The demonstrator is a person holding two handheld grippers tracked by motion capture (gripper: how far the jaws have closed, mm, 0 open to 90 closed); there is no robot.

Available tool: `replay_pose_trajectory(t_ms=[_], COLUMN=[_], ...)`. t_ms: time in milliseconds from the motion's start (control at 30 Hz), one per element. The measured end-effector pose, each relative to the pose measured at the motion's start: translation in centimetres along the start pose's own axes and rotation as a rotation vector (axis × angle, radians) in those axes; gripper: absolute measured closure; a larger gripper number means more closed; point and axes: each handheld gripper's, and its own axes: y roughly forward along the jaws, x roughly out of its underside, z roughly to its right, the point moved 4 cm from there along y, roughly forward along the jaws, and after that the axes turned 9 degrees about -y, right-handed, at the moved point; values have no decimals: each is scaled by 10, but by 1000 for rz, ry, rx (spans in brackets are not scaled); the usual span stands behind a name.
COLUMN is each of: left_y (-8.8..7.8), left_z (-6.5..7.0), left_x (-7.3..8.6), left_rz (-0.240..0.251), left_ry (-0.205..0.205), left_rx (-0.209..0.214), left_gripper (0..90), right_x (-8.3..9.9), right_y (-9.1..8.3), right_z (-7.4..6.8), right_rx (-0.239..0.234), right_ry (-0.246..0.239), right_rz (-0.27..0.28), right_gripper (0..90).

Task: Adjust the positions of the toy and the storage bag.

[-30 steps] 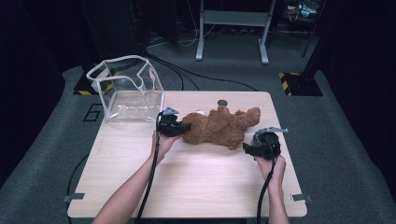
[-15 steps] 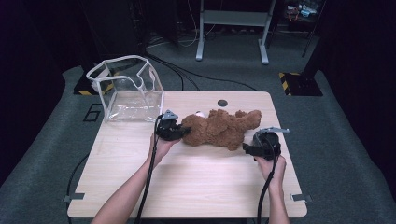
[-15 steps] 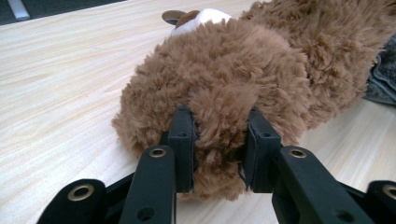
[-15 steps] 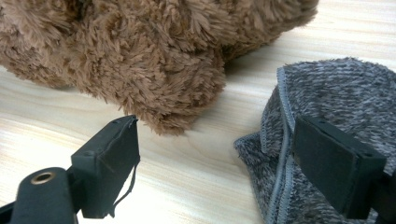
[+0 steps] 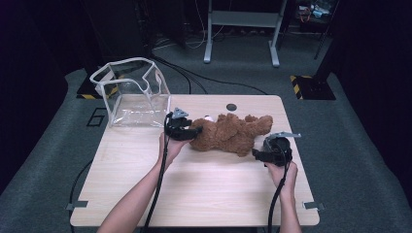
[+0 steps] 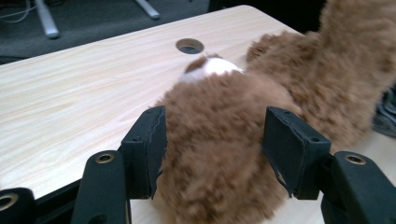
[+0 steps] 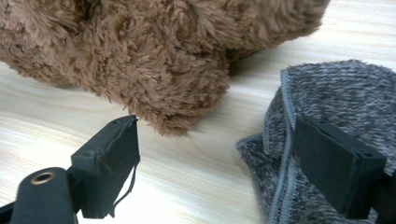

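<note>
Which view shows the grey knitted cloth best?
The right gripper view: the grey knitted cloth lies close up on the table beside the teddy bear. The left gripper view catches a sliver at its right edge; in the high view I cannot make it out.

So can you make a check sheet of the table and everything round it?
Surface: wooden table, round hole near far edge.
Job's things: brown teddy lying down; grey cloth beside it.
Clutter: clear bag at far left corner.
Grippers: left tool has just been opening, teddy's head between its jaws; right tool open beside the cloth.
Cables: one trails from each tool.
Surroundings: grey carpet, metal stand behind.
</note>
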Motion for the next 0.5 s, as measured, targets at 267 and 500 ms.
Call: replay_pose_trajectory(t_ms=[267,500], left_y=[9,3], left_z=[-3,2], left_x=[18,28], left_rz=[-58,-73], left_ry=[-9,42], left_rx=[22,22], left_gripper=[458,457], right_x=[2,0], right_y=[-7,-15], right_z=[6,6], right_rx=[1,11], right_ry=[-2,-10], right_rz=[4,12], right_gripper=[145,138])
